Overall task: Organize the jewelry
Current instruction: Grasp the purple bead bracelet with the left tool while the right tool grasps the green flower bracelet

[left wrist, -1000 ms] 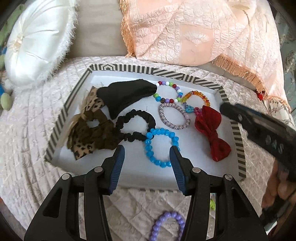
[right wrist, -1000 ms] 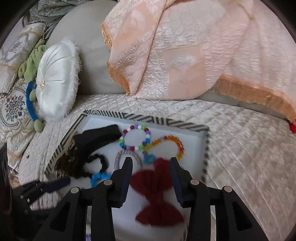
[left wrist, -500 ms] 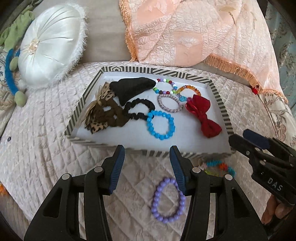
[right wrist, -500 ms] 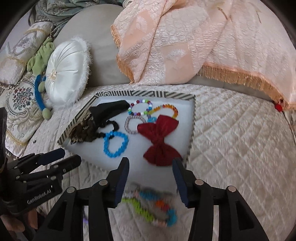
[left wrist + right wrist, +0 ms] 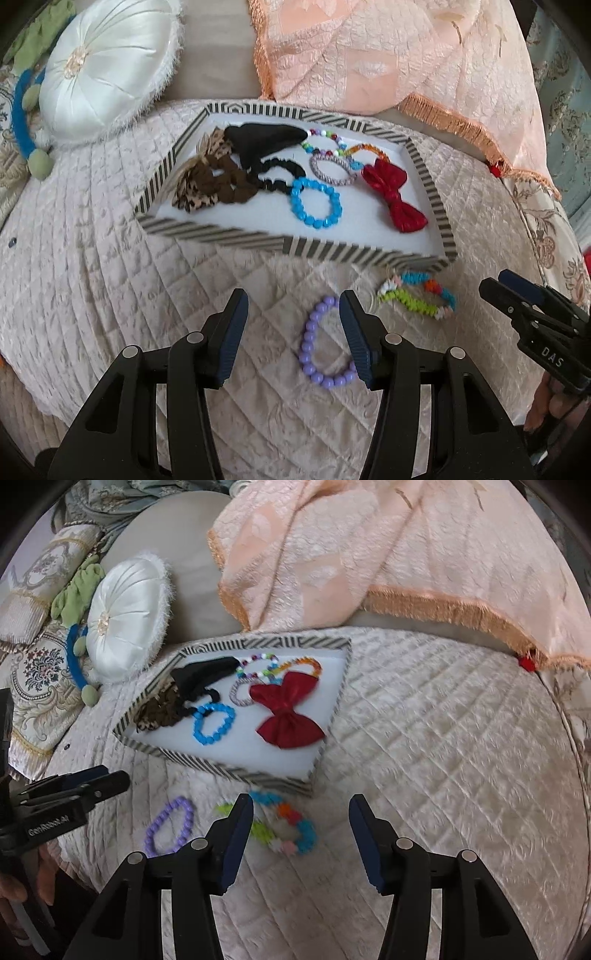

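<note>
A striped-rim tray [image 5: 221, 234] [image 5: 236, 770] on the quilted bed holds a blue bead bracelet [image 5: 314, 202] [image 5: 214, 723], a red bow [image 5: 393, 195] [image 5: 290, 710], black and leopard scrunchies [image 5: 207, 181], a silver bracelet and two multicolour bead bracelets. On the quilt in front of the tray lie a purple bead bracelet [image 5: 323, 345] [image 5: 170, 825] and a multicolour bracelet [image 5: 417, 297] [image 5: 284, 825]. My left gripper [image 5: 293, 328] is open and empty just above the purple bracelet. My right gripper [image 5: 301, 830] is open and empty above the multicolour bracelet.
A round white cushion [image 5: 107, 68] [image 5: 127, 616] lies left of the tray. A peach fringed blanket [image 5: 388, 59] [image 5: 369, 546] hangs behind it. Patterned pillows and a green-and-blue soft toy [image 5: 79, 602] sit at far left. Quilt stretches to the right of the tray.
Both grippers have pulled back from over the tray toward the near quilt. The purple and multicolour bracelets have come into view under them. The right gripper has opened wider.
</note>
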{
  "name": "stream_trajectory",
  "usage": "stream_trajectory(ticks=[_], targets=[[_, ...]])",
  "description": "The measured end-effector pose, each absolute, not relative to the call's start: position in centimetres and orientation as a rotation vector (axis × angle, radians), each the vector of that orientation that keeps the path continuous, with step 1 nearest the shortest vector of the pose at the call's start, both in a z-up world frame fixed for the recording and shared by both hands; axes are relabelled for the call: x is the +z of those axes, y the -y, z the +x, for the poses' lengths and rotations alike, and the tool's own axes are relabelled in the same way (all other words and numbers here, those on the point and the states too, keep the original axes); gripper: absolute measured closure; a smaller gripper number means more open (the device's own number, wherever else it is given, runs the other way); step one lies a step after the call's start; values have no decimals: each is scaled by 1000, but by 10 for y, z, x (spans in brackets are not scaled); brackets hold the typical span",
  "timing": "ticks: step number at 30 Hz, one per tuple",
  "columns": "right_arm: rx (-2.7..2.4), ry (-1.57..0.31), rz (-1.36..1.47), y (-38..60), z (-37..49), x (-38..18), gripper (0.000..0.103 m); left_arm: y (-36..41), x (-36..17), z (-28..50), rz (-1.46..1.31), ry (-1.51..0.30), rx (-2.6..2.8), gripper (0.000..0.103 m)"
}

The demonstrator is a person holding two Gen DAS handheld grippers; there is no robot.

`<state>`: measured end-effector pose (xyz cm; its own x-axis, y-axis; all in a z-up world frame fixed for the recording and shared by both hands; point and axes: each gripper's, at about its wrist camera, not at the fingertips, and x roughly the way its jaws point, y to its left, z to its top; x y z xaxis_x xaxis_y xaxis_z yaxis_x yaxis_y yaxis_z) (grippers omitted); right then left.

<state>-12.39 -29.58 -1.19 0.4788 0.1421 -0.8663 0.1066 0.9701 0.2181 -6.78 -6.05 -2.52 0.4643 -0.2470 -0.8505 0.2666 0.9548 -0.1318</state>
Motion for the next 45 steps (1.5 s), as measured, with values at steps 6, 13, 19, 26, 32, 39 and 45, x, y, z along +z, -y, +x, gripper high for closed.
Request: stream_trajectory(ticks=[6, 13, 19, 26, 32, 39, 45], targets=[[20, -1110, 260, 297, -133, -27, 51, 60, -35, -75, 33, -1065, -311, 51], [24, -1132, 256, 296, -130, -38, 51, 62, -44, -76, 45, -1081, -311, 51], [30, -1141, 250, 295, -126, -43, 51, 62, -53, -72, 42, -1104, -312, 51], [47, -1146, 239, 292, -120, -48, 51, 63, -62, -69, 19, -1126, -347, 44], [71, -1146, 198, 284, -114, -53, 51, 69, -75, -67, 64, -1152, -328, 44], [81, -1183, 159, 281, -107, -72, 61, 80, -83, -66, 140, -1139, -308, 44], [90, -1164, 132, 279, -108, -72, 85, 82, -83, -64, 132, -1110, -316, 81]])
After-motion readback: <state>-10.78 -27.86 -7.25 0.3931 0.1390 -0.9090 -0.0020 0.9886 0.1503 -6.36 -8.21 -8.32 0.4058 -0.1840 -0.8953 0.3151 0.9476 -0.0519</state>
